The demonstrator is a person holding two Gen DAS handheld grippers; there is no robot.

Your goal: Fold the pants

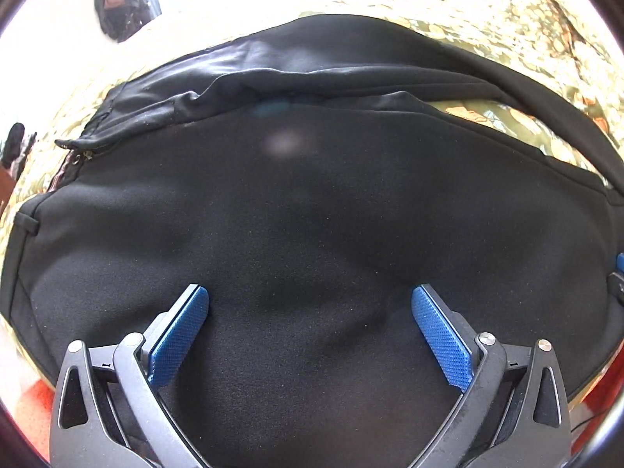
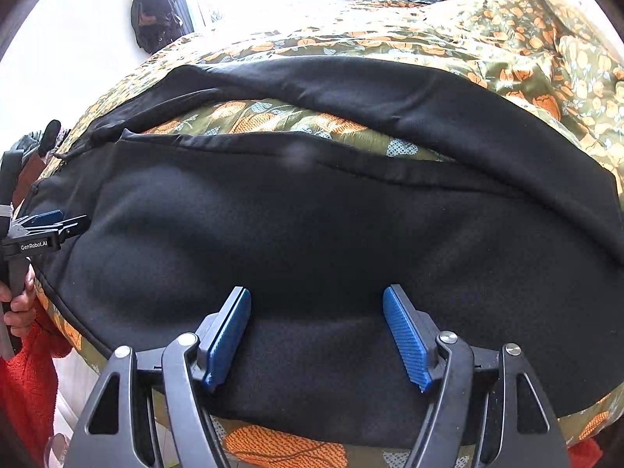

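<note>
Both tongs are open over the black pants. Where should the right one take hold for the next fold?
Probably the near hem of the black pants, approached from the bedspread side. That edge lies flat and exposed just below the open right tongs, so one pad could slip underneath.

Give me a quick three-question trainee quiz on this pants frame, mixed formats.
1. True or false: the left tongs are clamped on the black pants.
2. What pattern covers the bedspread under the pants? A) stripes B) orange flowers C) plain white
3. Fill in: the right tongs hang over the pants with jaws ____.

Key: 1 false, they are open with nothing pinched; 2 B; 3 open.
</note>
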